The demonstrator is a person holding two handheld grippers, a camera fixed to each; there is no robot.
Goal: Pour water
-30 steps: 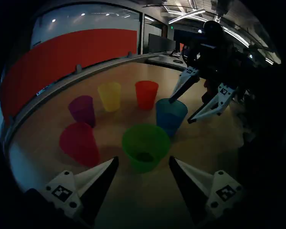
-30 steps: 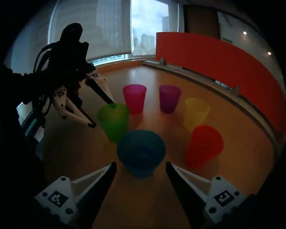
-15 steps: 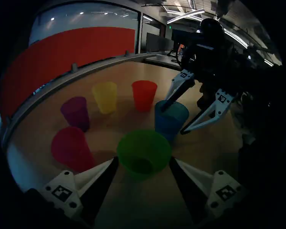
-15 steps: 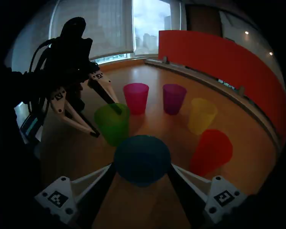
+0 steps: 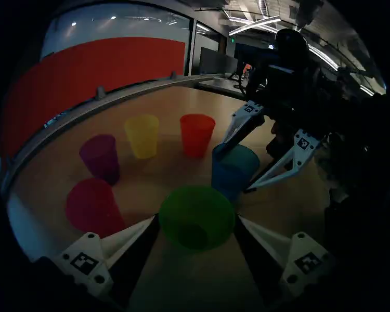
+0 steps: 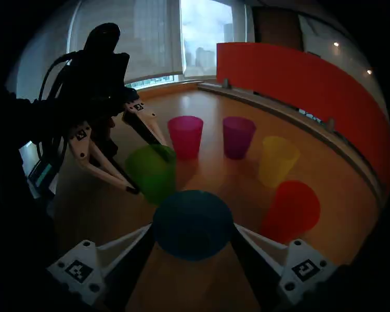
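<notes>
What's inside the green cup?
Inside the green cup, only a darker patch at its bottom shows, no solid object. Whether that is water cannot be told in this dim light.

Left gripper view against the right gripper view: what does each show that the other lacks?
Left gripper view: ceiling lights, and the right gripper with jaws straddling the blue cup. Right gripper view: a bright window, and the left gripper straddling the green cup. Shared: those cups, the wooden table, the red partition.
</notes>
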